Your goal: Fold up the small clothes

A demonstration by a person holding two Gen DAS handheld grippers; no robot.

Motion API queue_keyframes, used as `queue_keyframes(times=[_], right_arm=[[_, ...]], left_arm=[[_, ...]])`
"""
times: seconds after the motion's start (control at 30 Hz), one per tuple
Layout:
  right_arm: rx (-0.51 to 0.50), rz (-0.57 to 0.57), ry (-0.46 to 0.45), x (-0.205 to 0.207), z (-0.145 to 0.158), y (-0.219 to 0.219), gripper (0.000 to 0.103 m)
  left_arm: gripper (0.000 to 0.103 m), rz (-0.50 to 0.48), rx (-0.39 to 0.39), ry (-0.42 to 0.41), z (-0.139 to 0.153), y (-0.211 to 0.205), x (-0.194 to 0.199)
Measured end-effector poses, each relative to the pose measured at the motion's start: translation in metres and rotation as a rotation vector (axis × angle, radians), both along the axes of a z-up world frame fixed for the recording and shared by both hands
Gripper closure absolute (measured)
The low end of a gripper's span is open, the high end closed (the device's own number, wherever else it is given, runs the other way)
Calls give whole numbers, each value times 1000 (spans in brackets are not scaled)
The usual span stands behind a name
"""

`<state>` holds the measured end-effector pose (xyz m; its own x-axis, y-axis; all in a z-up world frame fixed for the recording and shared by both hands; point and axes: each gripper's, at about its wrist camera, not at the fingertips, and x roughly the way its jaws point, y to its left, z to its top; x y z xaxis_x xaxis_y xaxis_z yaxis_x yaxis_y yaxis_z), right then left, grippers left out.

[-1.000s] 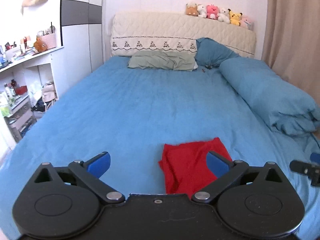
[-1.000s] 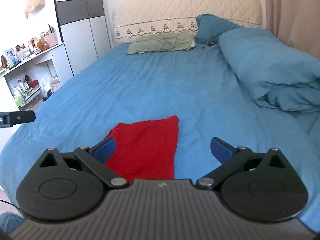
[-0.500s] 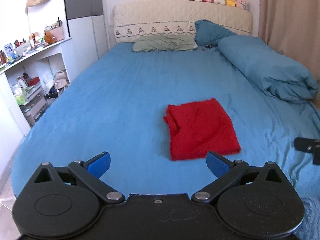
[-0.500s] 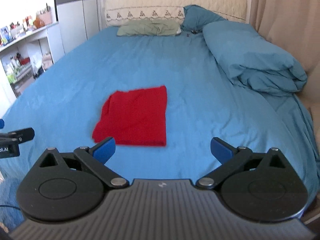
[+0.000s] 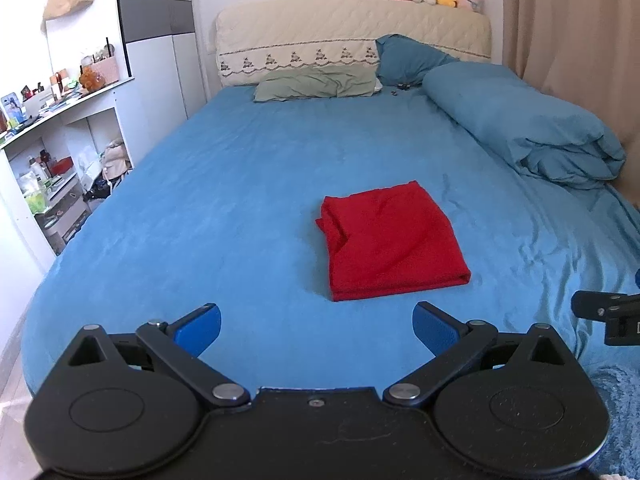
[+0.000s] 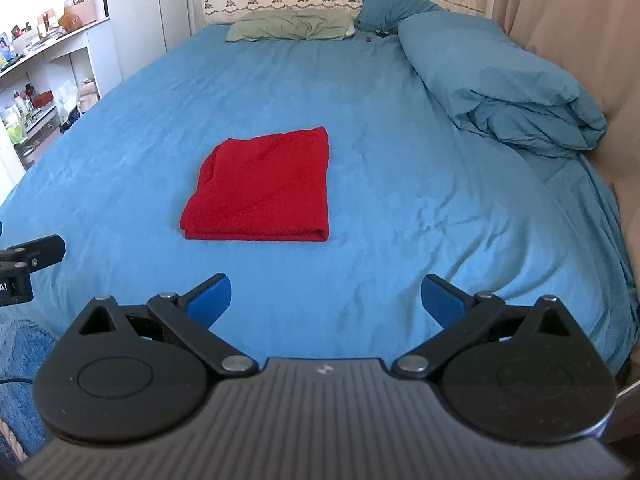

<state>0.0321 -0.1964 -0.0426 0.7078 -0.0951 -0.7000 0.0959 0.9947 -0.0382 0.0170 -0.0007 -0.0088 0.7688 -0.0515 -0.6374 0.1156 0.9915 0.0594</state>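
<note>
Item: red garment point(image 5: 390, 242), folded into a neat rectangle, is being displayed on the blue bed point(image 5: 240, 184), long axis running near to far. Left tongs point(image 5: 316, 326) and right tongs point(image 6: 326, 300) are being held wide, empty, apart from it; it is lying ahead between them, neither clearly nearer
</note>
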Motion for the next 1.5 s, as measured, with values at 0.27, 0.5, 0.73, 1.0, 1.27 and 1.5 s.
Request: queue_keyframes(times=[0.27,0.5,0.73,1.0,1.27,1.5], right_arm=[[15,-2,0,-2,1,-1,0],[20,-7,-7,-2,2,-3,0],[23,-9,-7,-3,3,-4,0],[24,-12,-8,-3,3,-4,0],[27,-24,-7,-7,3,0,0],[25,-23,-4,-9,3,4,0]], left_arm=[[0,-6,10,-21,2,0,-4],[0,-1,17,-37,4,1,-8],[0,3,21,-52,8,0,-10],[0,4,19,-55,10,1,-11],[0,9,36,-75,13,-1,-13],[0,15,36,-78,13,-5,-15]])
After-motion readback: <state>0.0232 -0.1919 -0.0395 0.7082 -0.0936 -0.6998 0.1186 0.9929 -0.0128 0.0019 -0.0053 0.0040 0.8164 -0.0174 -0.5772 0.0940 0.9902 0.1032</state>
